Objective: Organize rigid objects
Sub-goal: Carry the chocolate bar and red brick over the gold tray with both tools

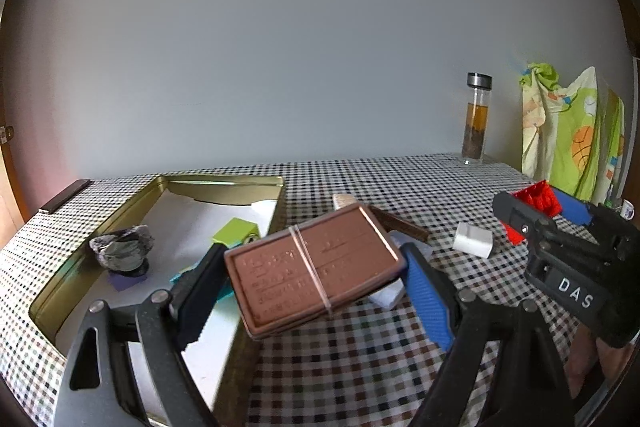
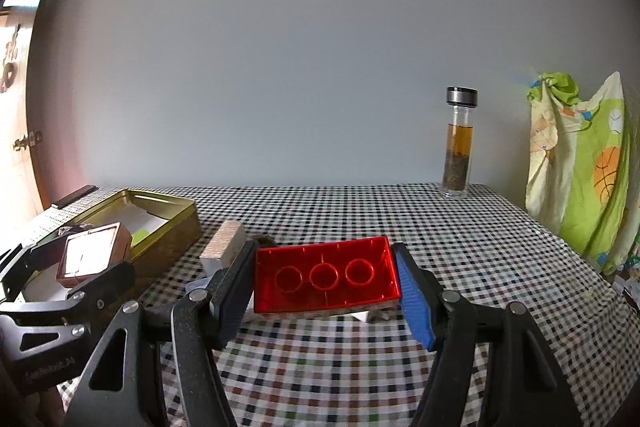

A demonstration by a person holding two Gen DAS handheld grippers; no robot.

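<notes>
The left gripper (image 1: 316, 287) pinches a brown box (image 1: 314, 269) between its fingers, above the tin's (image 1: 256, 183) right rim. The right gripper (image 2: 326, 285) pinches a red brick (image 2: 326, 275) right of the tin, above the desk (image 2: 440, 247).

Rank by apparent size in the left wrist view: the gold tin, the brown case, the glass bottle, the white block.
1. Gold tin, largest.
2. Brown case gripped by the left gripper; its nearness to the camera inflates it.
3. Glass bottle, far back, so likely bigger than it looks.
4. White block, smallest.
</notes>
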